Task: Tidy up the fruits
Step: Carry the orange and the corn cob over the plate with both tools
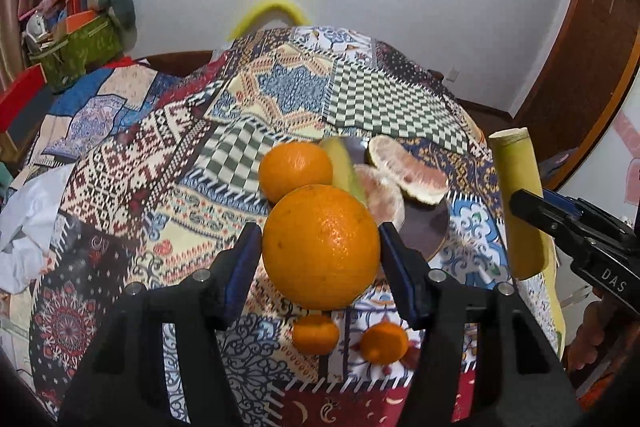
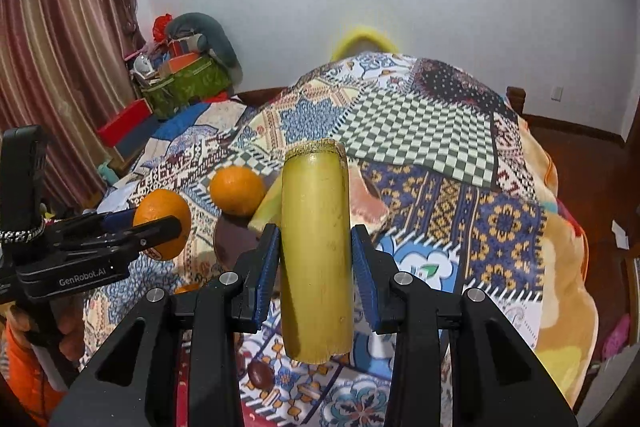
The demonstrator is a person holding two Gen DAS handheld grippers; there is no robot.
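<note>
My left gripper [image 1: 320,243] is shut on a large orange [image 1: 320,251], held a little above the cloth; the right wrist view shows that orange [image 2: 160,205] in the left gripper [image 2: 156,223] too. My right gripper [image 2: 316,239] is shut on an upright yellow-green cane stalk [image 2: 316,267], which also shows at the right edge as the stalk [image 1: 516,167]. Behind the held orange, a dark plate [image 1: 424,231] carries a second orange [image 1: 295,171], a green slice [image 1: 344,167] and a cut pomelo half [image 1: 408,173]. Two small mandarins [image 1: 316,333] lie on the cloth below.
A patchwork cloth [image 1: 160,155] covers the round table. A small brown fruit [image 2: 260,375] lies near the front edge. At the back left stand a green box of clutter [image 1: 76,51] and a red box [image 1: 20,99]. A yellow chair back [image 1: 272,11] rises behind the table.
</note>
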